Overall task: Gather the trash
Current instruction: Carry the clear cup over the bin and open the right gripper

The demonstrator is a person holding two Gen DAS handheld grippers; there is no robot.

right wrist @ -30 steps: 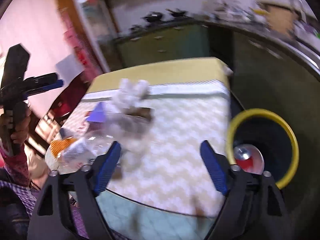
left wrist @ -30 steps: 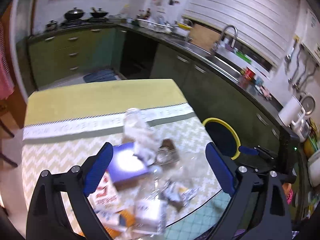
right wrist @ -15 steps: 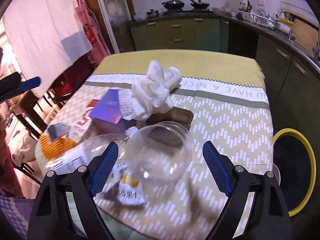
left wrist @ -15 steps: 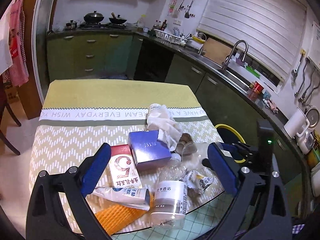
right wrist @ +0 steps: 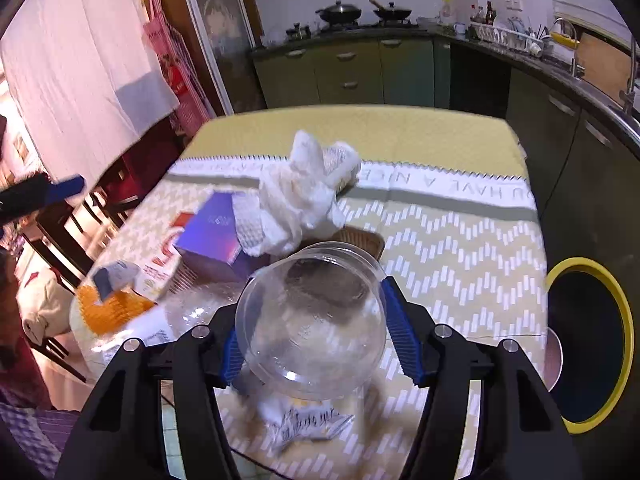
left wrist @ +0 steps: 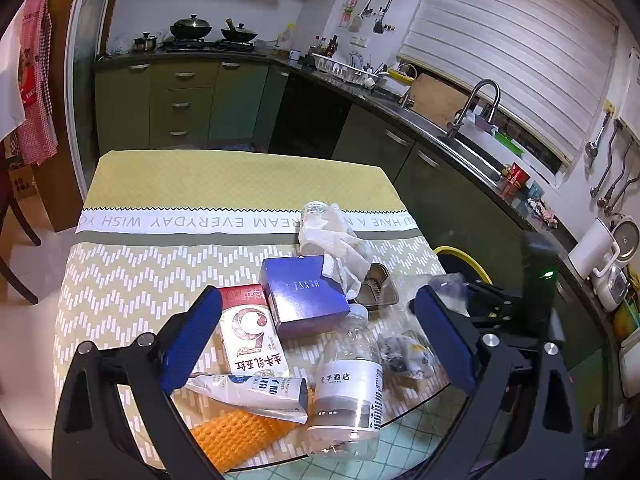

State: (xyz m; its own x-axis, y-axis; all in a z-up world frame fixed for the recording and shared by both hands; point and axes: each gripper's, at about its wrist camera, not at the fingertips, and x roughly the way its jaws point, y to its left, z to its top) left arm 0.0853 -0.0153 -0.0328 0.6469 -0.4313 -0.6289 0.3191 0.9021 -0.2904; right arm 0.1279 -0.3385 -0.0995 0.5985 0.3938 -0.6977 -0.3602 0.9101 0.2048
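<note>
The clear plastic cup (right wrist: 310, 320) was being pinched by the closing right tool (right wrist: 310, 334), the left tool (left wrist: 316, 338) was spread, and a carry to the yellow-rimmed bin (right wrist: 624, 320) was judged next.

Blue box (left wrist: 306, 294), orange mat (left wrist: 236, 436), yellow-rimmed bin (right wrist: 624, 320)

Table (left wrist: 168, 184) with yellow-green chevron cloth, trash piled near edge.
Blue box (left wrist: 304, 294), red carton (left wrist: 248, 332), clear bottle (left wrist: 348, 380), tube (left wrist: 252, 392), crumpled tissue (left wrist: 340, 248).
</note>
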